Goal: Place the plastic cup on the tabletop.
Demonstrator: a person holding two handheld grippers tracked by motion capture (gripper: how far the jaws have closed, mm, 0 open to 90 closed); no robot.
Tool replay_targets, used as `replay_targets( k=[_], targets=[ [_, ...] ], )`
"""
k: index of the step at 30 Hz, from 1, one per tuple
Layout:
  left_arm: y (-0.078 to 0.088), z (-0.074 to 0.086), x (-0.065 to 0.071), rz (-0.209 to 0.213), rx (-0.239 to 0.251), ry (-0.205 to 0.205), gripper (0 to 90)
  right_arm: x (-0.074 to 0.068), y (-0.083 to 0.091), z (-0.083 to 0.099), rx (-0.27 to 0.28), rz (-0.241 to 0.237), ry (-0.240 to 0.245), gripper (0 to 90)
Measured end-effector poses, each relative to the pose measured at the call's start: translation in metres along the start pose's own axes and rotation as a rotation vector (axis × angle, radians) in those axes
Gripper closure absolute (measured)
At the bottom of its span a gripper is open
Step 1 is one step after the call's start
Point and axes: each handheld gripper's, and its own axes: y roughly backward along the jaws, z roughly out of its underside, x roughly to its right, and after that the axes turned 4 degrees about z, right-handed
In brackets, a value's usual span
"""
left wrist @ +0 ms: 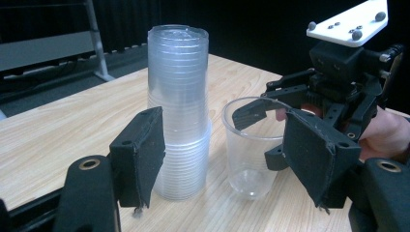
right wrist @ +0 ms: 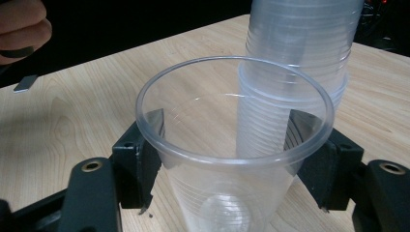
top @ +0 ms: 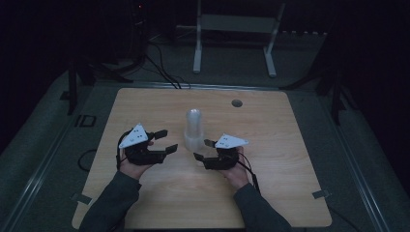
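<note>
A tall stack of clear plastic cups [top: 194,126] stands upside down near the middle of the wooden table [top: 270,193]. Just right of the stack [left wrist: 179,121], a single clear cup [left wrist: 249,145] stands upright on the table. My right gripper [top: 203,150] has its pads against both sides of this cup [right wrist: 232,159], below the rim. In its own view, the right gripper [right wrist: 229,150] has the stack [right wrist: 295,63] right behind the cup. My left gripper [top: 169,139] stands open to the left of the stack, with nothing held. From the left gripper [left wrist: 222,135], the right gripper [left wrist: 261,135] is seen around the single cup.
A round cable hole [top: 236,103] sits in the table's far right part. Behind the table stands a white frame [top: 237,29], with cables [top: 162,67] on the floor. A person's hand [right wrist: 19,29] shows at the upper left of the right gripper view.
</note>
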Motion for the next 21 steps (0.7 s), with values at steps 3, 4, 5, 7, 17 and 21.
replay_targets(
  k=[3, 4, 5, 7, 17, 21],
  targets=[
    [0.0002, -0.0001, 0.0001, -0.001, 0.002, 0.001, 31.7, -0.0013, -0.0013, 0.0008, -0.003, -0.001, 0.002, 31.0],
    [0.0003, -0.0001, 0.0001, -0.001, 0.003, 0.001, 31.7, -0.0017, -0.0017, 0.001, -0.003, 0.001, 0.004, 31.0],
    [0.0005, -0.0002, 0.0, -0.002, 0.002, 0.0, 31.7, -0.002, -0.0019, 0.0013, -0.003, 0.002, 0.005, 31.0],
    [0.0005, -0.0001, -0.0001, -0.001, 0.002, 0.0, 31.7, -0.0024, -0.0024, 0.0019, -0.004, 0.004, 0.006, 30.9],
    [-0.0001, 0.0003, -0.0001, 0.0, 0.001, 0.001, 31.7, -0.0019, -0.0034, 0.006, -0.012, 0.005, 0.003, 30.9],
    [-0.0006, 0.0005, -0.0001, 0.001, 0.001, 0.001, 31.7, -0.0018, -0.0037, 0.007, -0.017, 0.005, -0.002, 30.7]
  ],
)
